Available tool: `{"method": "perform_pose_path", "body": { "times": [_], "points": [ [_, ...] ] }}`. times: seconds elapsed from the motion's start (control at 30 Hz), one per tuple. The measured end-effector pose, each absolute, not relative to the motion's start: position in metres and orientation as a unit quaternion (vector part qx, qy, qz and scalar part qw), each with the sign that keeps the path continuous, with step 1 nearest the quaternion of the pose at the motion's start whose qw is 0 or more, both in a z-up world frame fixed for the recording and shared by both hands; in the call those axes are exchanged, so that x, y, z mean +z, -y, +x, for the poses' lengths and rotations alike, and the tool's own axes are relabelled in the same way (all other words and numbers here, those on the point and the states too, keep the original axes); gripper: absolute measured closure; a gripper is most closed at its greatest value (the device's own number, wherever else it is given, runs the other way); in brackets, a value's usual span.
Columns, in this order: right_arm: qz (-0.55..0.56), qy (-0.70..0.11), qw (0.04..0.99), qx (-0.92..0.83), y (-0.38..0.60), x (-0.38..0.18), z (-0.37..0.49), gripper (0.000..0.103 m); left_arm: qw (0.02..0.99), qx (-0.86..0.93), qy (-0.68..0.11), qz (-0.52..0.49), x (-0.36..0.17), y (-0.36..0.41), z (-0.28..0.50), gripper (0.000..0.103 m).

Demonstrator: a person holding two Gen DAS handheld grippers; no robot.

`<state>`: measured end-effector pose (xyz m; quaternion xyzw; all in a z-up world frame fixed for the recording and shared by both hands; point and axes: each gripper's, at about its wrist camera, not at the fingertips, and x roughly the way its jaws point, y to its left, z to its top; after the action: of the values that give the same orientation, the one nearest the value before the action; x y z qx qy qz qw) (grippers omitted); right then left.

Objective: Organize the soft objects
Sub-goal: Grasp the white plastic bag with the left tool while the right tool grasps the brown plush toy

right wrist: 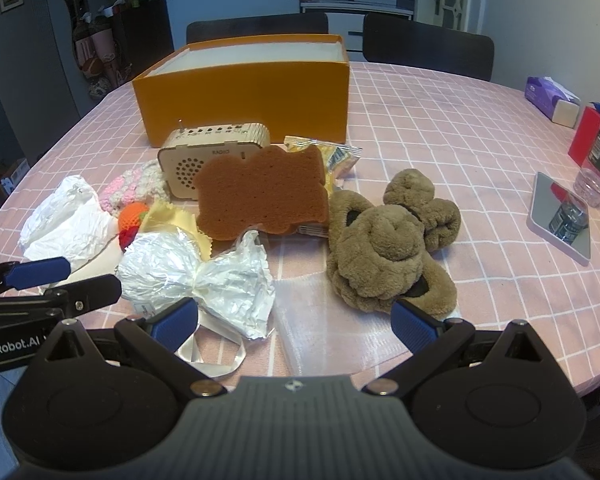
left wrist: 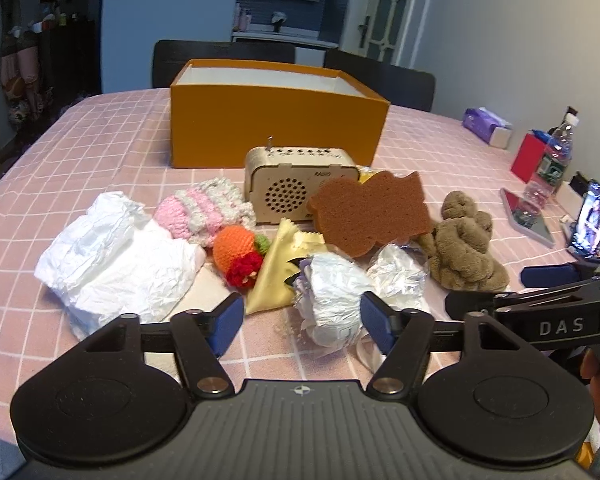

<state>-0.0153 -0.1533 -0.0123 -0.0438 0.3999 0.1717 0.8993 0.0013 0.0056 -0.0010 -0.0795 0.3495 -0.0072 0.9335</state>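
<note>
An open orange box (left wrist: 276, 120) stands at the back of the pink checked table. In front of it lie a brown sponge (left wrist: 372, 212), a brown plush toy (right wrist: 388, 240), a pink and white knitted piece (left wrist: 204, 208), a crocheted orange fruit (left wrist: 236, 246), a yellow cloth (left wrist: 276, 276) and a white crumpled bag (left wrist: 112, 264). My left gripper (left wrist: 302, 322) is open around a crumpled shiny plastic bundle (left wrist: 332, 300); the bundle sits against the right pad and clear of the left one. My right gripper (right wrist: 294, 322) stands open above a clear flat bag (right wrist: 324, 316), just short of the plush toy.
A wooden radio (left wrist: 296, 184) and a yellow snack packet (right wrist: 336, 156) sit among the soft things. At the right are a tissue pack (right wrist: 552, 100), a water bottle (left wrist: 556, 156), a red box (left wrist: 528, 156), a mirror (right wrist: 560, 216) and a phone (left wrist: 592, 220). Two dark chairs stand behind the table.
</note>
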Motion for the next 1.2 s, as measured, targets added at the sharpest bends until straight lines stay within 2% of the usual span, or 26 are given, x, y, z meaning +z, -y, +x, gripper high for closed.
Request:
{"method": "perform_pose_path", "body": {
  "times": [0.17, 0.3, 0.47, 0.67, 0.73, 0.83, 0.9, 0.97, 1.0, 1.2],
  "points": [
    [-0.043, -0.402, 0.901, 0.156, 0.161, -0.013, -0.005, 0.007, 0.932, -0.053, -0.351, -0.068, -0.002, -0.002, 0.013, 0.030],
    [-0.044, -0.402, 0.904, 0.136, 0.170, -0.016, 0.006, 0.008, 0.933, -0.064, -0.351, -0.039, -0.005, 0.010, 0.027, 0.021],
    [-0.037, -0.411, 0.904, 0.114, 0.183, -0.024, 0.029, 0.008, 0.928, -0.077, -0.364, -0.005, -0.015, 0.026, 0.047, 0.017],
    [-0.019, -0.426, 0.898, 0.106, 0.191, -0.038, 0.055, 0.008, 0.916, -0.072, -0.394, -0.032, -0.029, 0.025, 0.065, 0.017],
    [-0.011, -0.437, 0.893, 0.109, 0.192, -0.045, 0.062, 0.019, 0.914, -0.071, -0.397, -0.044, -0.031, 0.023, 0.068, 0.017],
    [-0.003, -0.451, 0.885, 0.112, 0.191, -0.056, 0.070, 0.026, 0.913, -0.071, -0.397, -0.054, -0.031, 0.023, 0.070, 0.025],
    [-0.008, -0.448, 0.887, 0.110, 0.190, -0.059, 0.070, 0.031, 0.915, -0.067, -0.395, -0.051, -0.030, 0.025, 0.070, 0.035],
    [-0.020, -0.439, 0.892, 0.107, 0.188, -0.061, 0.068, 0.039, 0.916, -0.063, -0.393, -0.047, -0.028, 0.027, 0.070, 0.040],
    [-0.022, -0.435, 0.893, 0.112, 0.188, -0.061, 0.066, 0.050, 0.917, -0.062, -0.392, -0.047, -0.028, 0.028, 0.069, 0.049],
    [-0.037, -0.419, 0.900, 0.116, 0.190, -0.058, 0.062, 0.066, 0.920, -0.056, -0.385, -0.051, -0.026, 0.029, 0.065, 0.057]
  ]
}}
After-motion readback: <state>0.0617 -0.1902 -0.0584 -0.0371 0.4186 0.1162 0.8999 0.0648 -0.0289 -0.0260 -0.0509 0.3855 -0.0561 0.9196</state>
